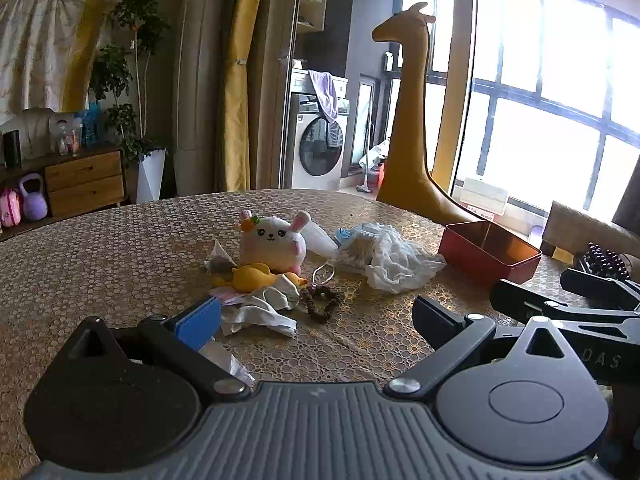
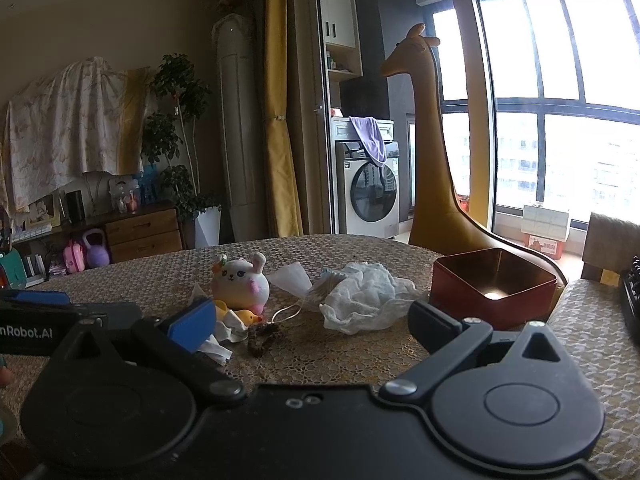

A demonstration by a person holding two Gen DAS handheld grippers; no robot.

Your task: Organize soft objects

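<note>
Bunny plush [image 1: 272, 242] sits among rags beside red tin [image 1: 490, 250].

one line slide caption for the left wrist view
Open left gripper faces a bunny plush, crumpled cloths and an empty red box on the table.

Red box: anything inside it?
The red box looks empty in the right wrist view: bare shiny floor with a glare spot. Its near inner corner is hidden by its own wall and the right tongs.

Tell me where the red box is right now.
The red box sits open on the table at the right of both views, just right of the crumpled white cloth and before the tall yellow giraffe.
</note>
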